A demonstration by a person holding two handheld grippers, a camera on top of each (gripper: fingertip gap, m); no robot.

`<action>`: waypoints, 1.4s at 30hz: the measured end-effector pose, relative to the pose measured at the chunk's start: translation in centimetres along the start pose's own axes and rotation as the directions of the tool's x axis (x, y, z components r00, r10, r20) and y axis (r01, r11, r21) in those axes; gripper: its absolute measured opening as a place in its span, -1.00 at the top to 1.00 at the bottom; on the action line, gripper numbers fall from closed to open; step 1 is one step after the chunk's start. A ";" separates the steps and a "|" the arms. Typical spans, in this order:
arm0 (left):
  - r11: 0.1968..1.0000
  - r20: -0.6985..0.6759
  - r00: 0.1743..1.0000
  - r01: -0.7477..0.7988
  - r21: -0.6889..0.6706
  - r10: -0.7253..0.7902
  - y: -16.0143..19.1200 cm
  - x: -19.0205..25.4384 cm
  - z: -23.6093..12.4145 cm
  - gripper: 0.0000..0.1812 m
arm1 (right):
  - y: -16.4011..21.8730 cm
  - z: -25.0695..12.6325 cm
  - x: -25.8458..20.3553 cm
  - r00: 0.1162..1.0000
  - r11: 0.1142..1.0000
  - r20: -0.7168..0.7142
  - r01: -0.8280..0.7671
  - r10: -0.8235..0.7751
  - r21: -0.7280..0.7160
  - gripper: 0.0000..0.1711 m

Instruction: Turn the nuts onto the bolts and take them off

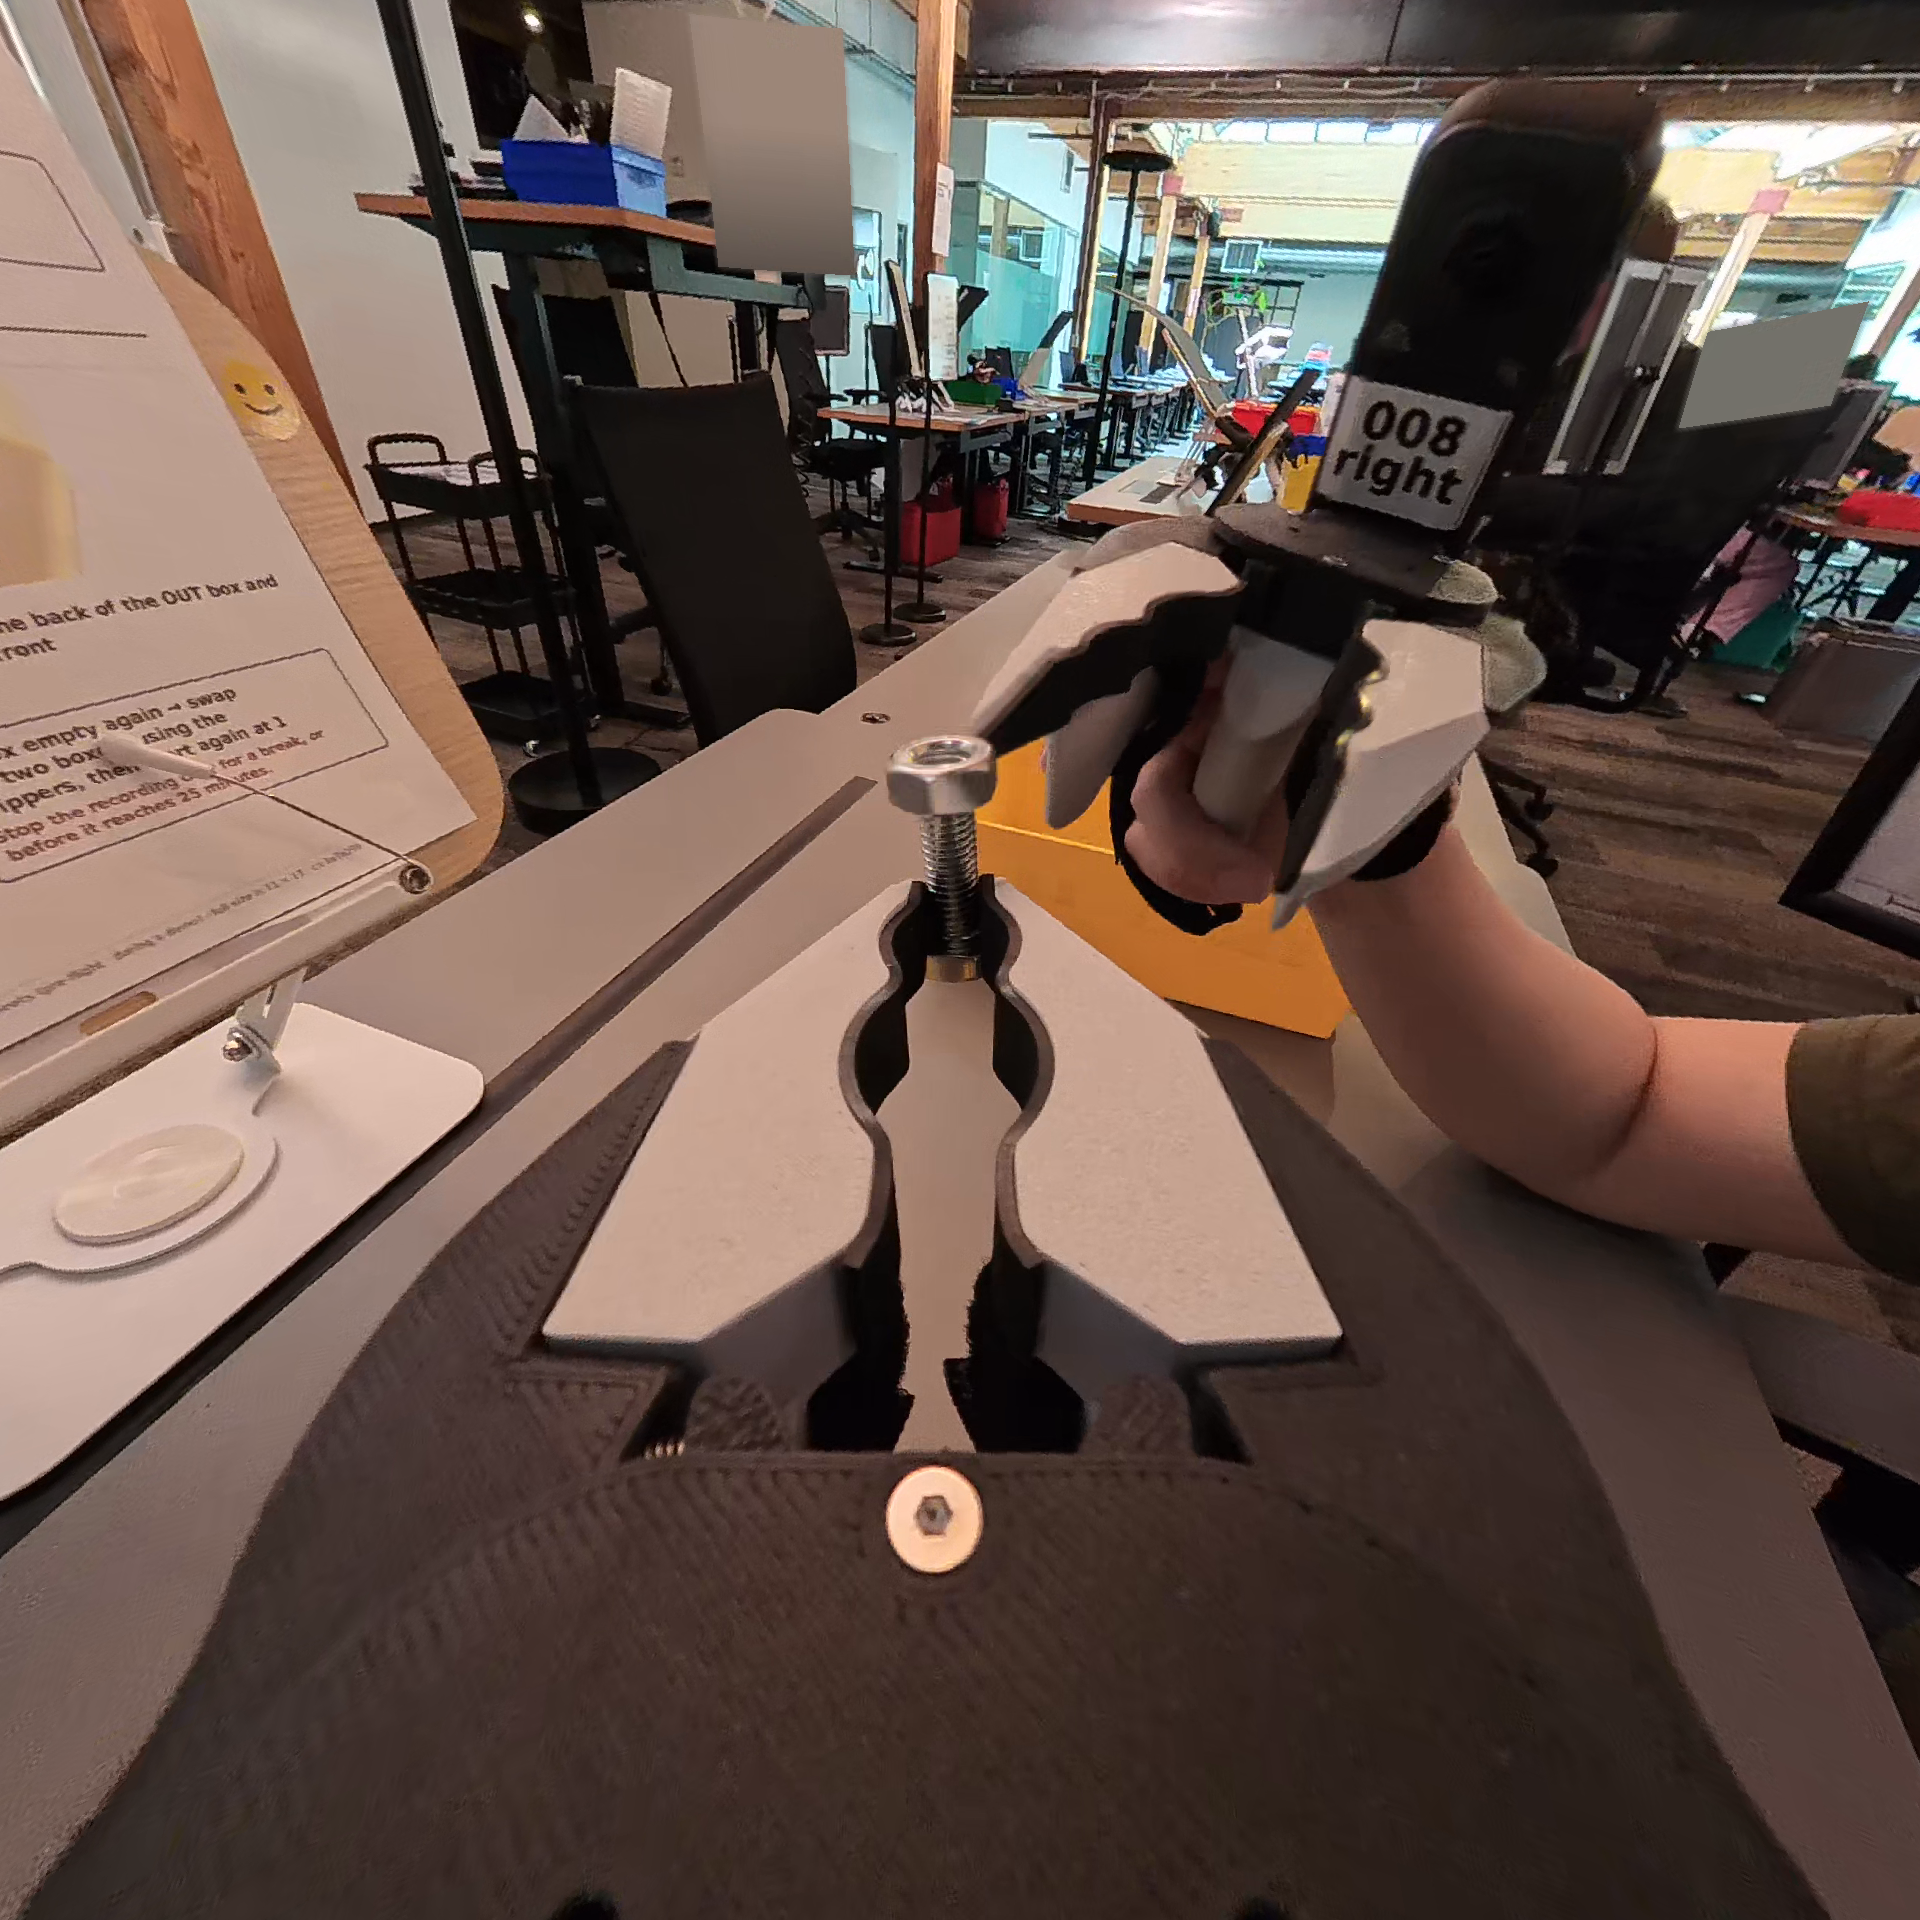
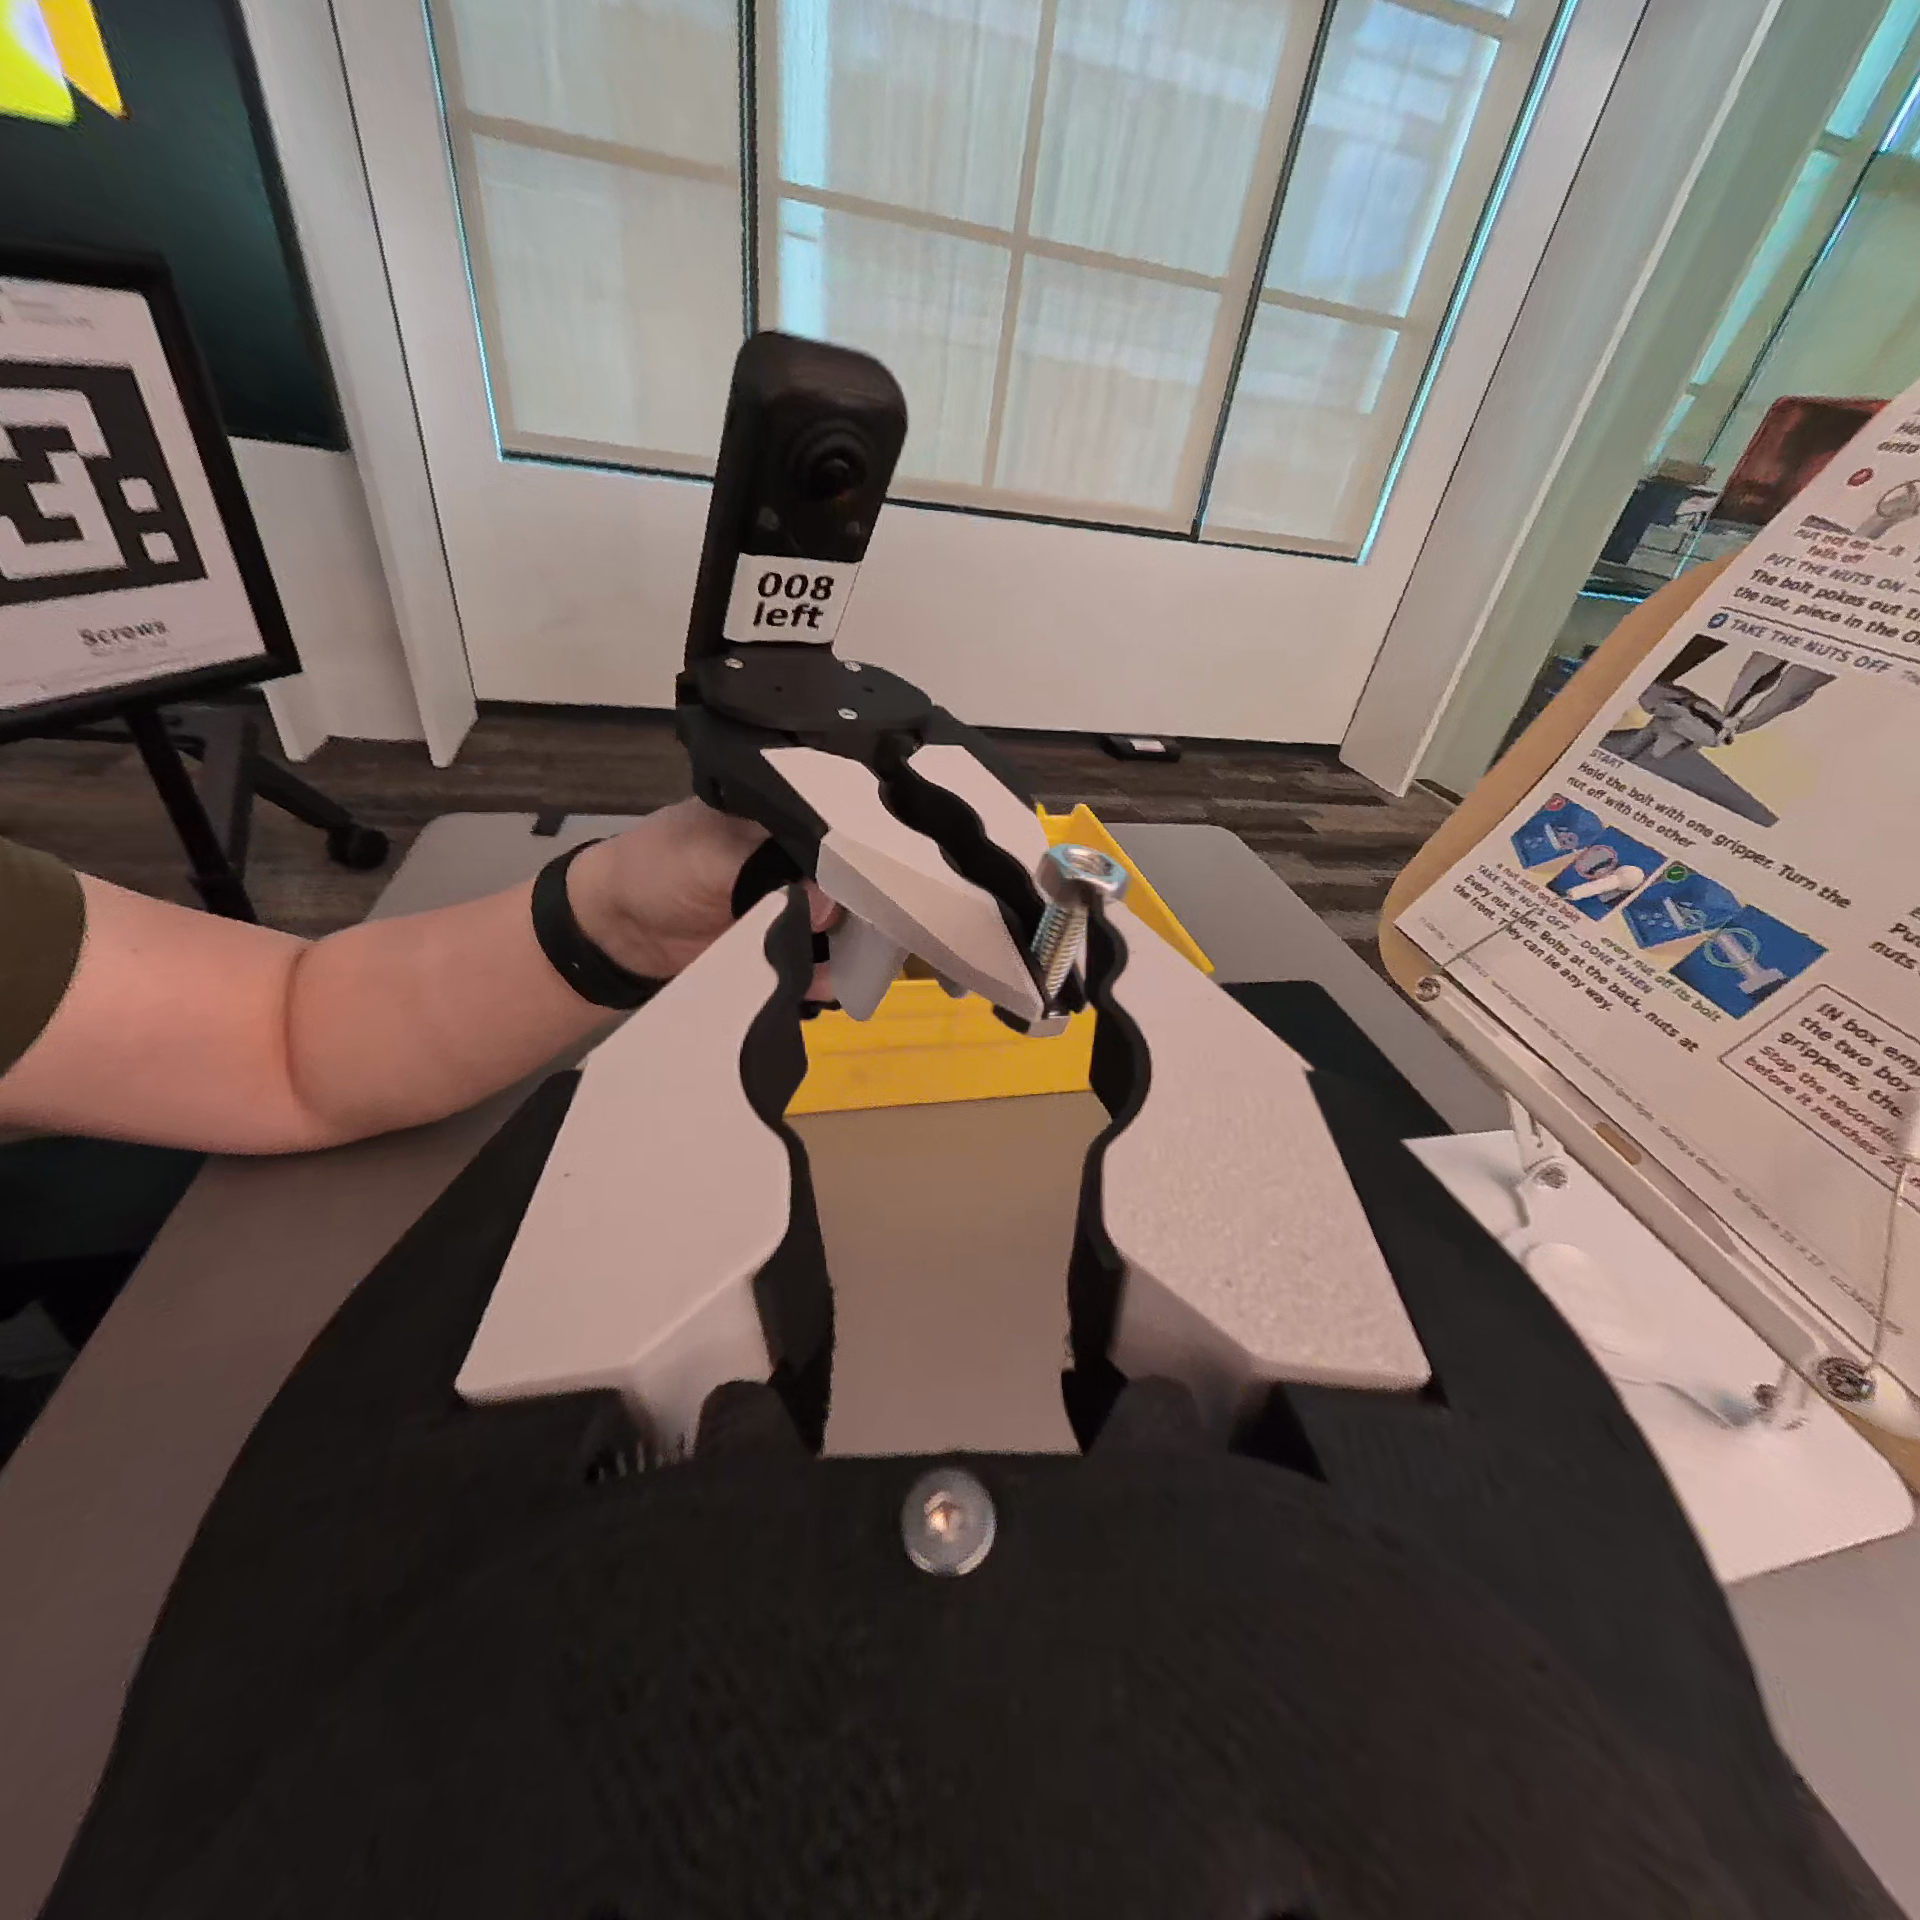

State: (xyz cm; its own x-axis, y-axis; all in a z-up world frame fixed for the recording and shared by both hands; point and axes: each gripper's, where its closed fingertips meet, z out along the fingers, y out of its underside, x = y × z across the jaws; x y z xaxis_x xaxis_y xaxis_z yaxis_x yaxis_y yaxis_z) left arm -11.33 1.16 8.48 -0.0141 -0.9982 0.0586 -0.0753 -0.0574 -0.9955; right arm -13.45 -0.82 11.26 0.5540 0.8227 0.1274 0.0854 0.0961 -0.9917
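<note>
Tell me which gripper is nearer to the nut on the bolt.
Right, though narrowly. The right gripper is open, one fingertip right beside the nut. The left gripper is shut on the bolt lower down, below the nut.

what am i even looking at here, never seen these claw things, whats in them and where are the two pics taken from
There is no robot here. A person holds two hand-held grippers, one in each hand, and each carries a camera looking forward along its two fingers.

The left wrist view is taken from the left gripper. Its fingers are shut on the lower part of an upright bolt, and a silver nut sits at the bolt's top. Farther off in that view is the right gripper, open, its nearest fingertip close beside the nut.

The right wrist view is taken from the right gripper, looking back at the left one holding the same bolt.

On the grey table stand a yellow box and a tilted instruction sheet on a stand.
</note>
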 end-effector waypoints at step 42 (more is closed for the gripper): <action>0.999 -0.039 0.998 0.046 -0.021 -0.047 0.7 0.6 0.9 0.92 | -0.1 -0.3 0.7 0.877 0.889 0.175 -0.458 0.447 0.025 0.22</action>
State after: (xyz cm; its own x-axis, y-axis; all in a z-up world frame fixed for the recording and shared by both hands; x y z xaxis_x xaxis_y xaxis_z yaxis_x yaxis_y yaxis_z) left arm -10.52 0.54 7.74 -0.0498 -0.9929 0.1080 -0.0964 -0.1029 -0.9900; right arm -12.85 -0.40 11.48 0.3791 0.8629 -0.3342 -0.1986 -0.2769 -0.9402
